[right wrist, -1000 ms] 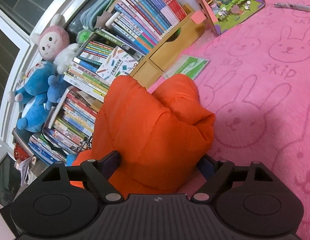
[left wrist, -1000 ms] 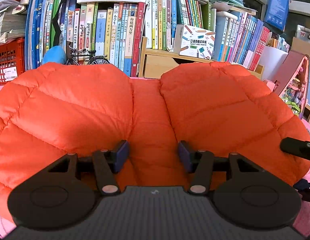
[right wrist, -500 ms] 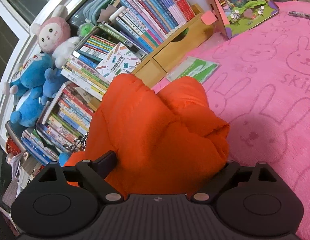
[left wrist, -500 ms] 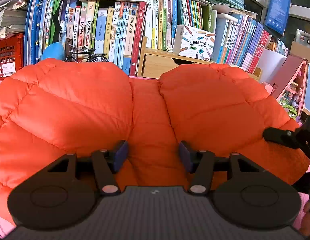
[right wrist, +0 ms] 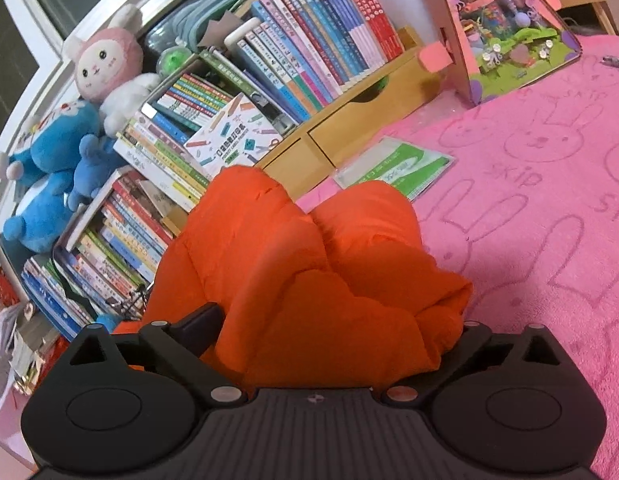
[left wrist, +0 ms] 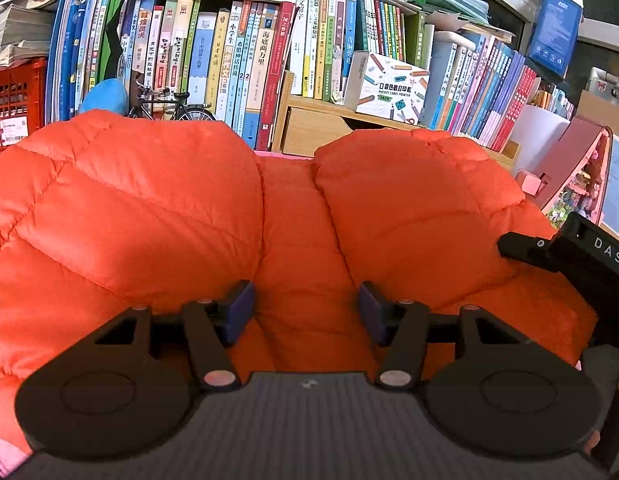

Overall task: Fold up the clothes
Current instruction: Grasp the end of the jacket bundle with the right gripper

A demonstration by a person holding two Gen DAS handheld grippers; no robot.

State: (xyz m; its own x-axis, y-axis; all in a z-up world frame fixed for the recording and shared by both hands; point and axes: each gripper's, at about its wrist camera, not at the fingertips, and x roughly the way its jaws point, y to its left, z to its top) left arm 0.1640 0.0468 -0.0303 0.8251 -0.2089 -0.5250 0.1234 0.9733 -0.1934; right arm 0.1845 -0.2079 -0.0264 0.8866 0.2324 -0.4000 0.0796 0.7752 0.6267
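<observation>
Left wrist view shows a big puffy orange jacket (left wrist: 157, 216) that fills the middle of the picture. It lies on a pink blanket (left wrist: 5, 452), which peeks out at 8 o'clock. A red crate (left wrist: 13, 108) sits at 10 o'clock. A tiny toy bicycle (left wrist: 169, 106) stands behind the jacket at 11 o'clock, in front of a long row of books (left wrist: 245, 68). The left gripper (left wrist: 305, 312) is at 6 o'clock. Its fingers (left wrist: 241, 306) stand partly apart, with a flat strip of the jacket between them. I cannot tell if they press on it. The right gripper (left wrist: 565, 252) pokes in at 3 o'clock, just beside the jacket's edge.

Right wrist view shows a blue plush toy (right wrist: 49, 184) at 9 o'clock and a pink bunny plush (right wrist: 109, 64) at 10 o'clock. The jacket (right wrist: 309, 280) is bunched up in the middle. The right gripper (right wrist: 333, 332) is at 6 o'clock. Its fingers (right wrist: 201, 322) have just been opening and now stand wide apart, with the jacket between them. A green packet (right wrist: 393, 170) lies near the jacket at 1 o'clock, on the pink blanket (right wrist: 549, 248) with bunny drawings.
</observation>
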